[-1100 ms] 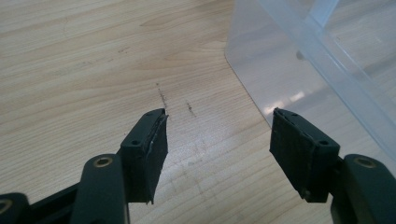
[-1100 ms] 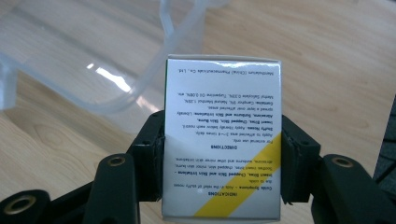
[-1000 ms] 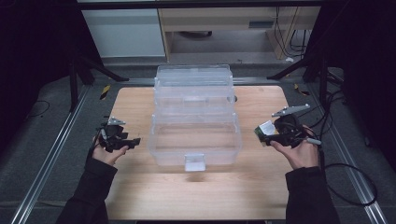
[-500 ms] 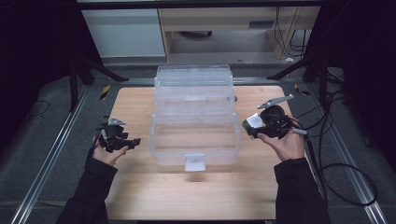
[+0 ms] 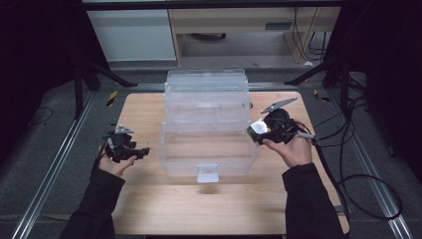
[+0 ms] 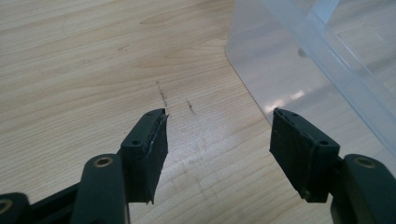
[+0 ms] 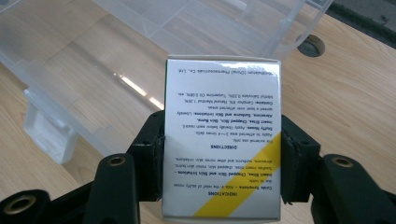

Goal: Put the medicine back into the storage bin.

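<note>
A clear plastic tiered organizer box (image 5: 206, 122) stands open in the middle of the wooden table (image 5: 149, 199), with a small latch at its front. My right gripper (image 5: 260, 130) is shut on a small white medicine carton (image 7: 223, 140) with a yellow stripe and printed text, held just above the box's right rim (image 7: 289, 32). The carton (image 5: 257, 129) shows as a small pale block at the box's right edge in the high view. My left gripper (image 5: 134, 151) rests open to the left of the box, its jaws spread over bare wood (image 6: 93, 70) beside the box's corner (image 6: 280, 60).
Cables (image 5: 348, 164) trail off the table's right side onto the dark floor. Metal rails (image 5: 54, 164) run along both sides of the table. A cabinet (image 5: 134, 35) and desk stand behind. A round hole (image 7: 310, 45) sits in the tabletop near the box.
My right gripper has moved left and forward with the carton, from beside the box to its right rim. The left gripper has stayed put.
</note>
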